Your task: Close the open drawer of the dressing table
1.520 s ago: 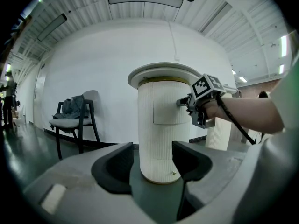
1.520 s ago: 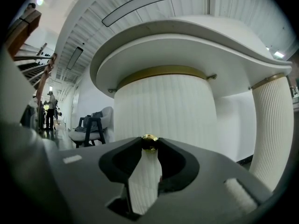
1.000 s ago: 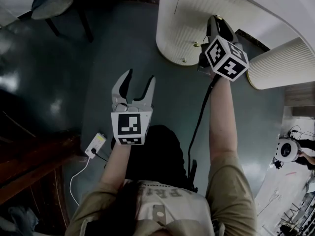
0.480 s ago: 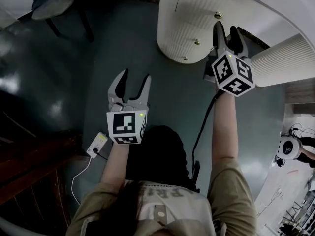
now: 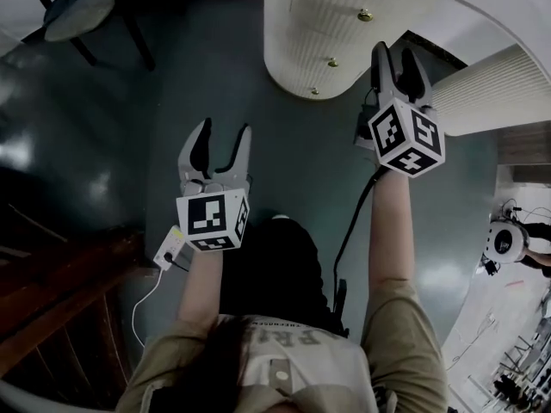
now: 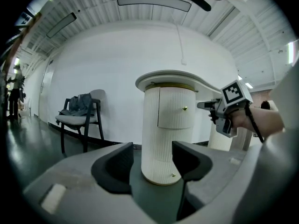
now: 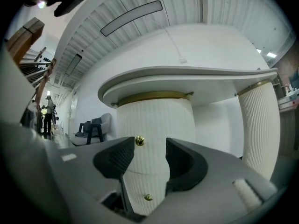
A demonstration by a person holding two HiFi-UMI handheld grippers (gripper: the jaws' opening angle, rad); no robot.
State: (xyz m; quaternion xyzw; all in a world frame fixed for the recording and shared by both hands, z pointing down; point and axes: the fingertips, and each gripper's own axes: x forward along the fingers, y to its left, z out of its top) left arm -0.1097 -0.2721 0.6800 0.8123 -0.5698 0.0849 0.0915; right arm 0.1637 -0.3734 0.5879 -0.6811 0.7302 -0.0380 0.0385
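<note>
Head view: high above ribbed pedestal (image 5: 314,37), facing steeply down, set back from it. Left gripper view: low, level, facing pedestal from farther off. Right gripper view: level, near pedestal front. All three share pedestal.

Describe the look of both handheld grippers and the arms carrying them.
Both the left gripper and right gripper have grey curved jaws with black inner pads, each carrying a white cube with black square markers. A black cable trails from the right one, whose jaws have just been opening, empty. The person wears short khaki sleeves.
</note>
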